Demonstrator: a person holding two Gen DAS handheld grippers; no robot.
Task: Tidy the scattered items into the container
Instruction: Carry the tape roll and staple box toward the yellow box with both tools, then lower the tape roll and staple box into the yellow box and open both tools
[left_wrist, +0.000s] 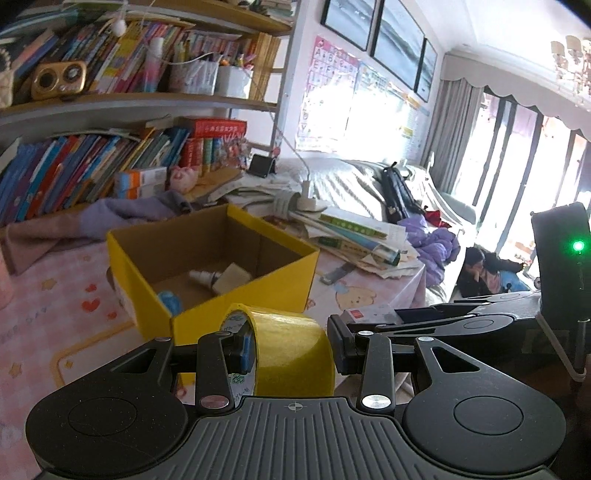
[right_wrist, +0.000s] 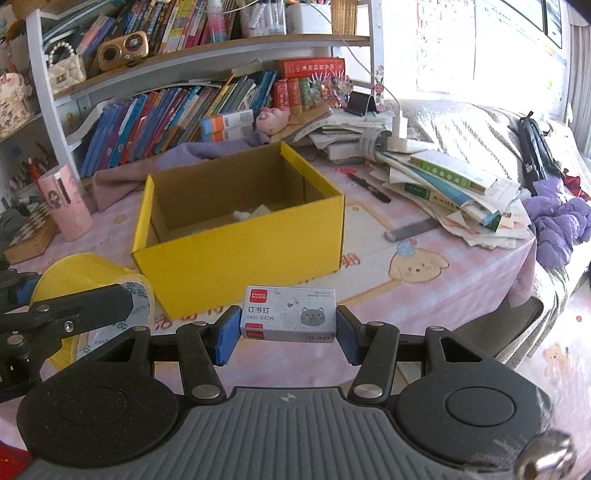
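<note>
Closest to my right-hand camera is the staple box (right_wrist: 288, 314), a small printed carton with a grey cat on it, sitting crosswise between the blue pads of my right gripper (right_wrist: 287, 334). The pads press on its two short ends, jaws about a third open, so I have it, lifted just off the pink tablecloth (right_wrist: 461, 280). I judge it light but dense for its size, stiff enough across its length, with a glossy skin that could slide if I ease off; the ends are the right place to pinch, since the broad faces would dent.

On my left camera the nearest thing is the roll of yellow packing tape (left_wrist: 291, 350). My left gripper (left_wrist: 291, 352) is nearly closed across the roll's width, one blue pad against the paper core face, the other on the far edge. It is rigid, light and round. Gripped across the flat faces it will not roll, though the smooth film is slick.

Both loads hang just short of the near wall of the yellow cardboard box (right_wrist: 236, 254), which stands open on the table and already holds a small white spray bottle (left_wrist: 205, 277), a pale block and something blue. I would release both low inside; neither looks fragile.
</note>
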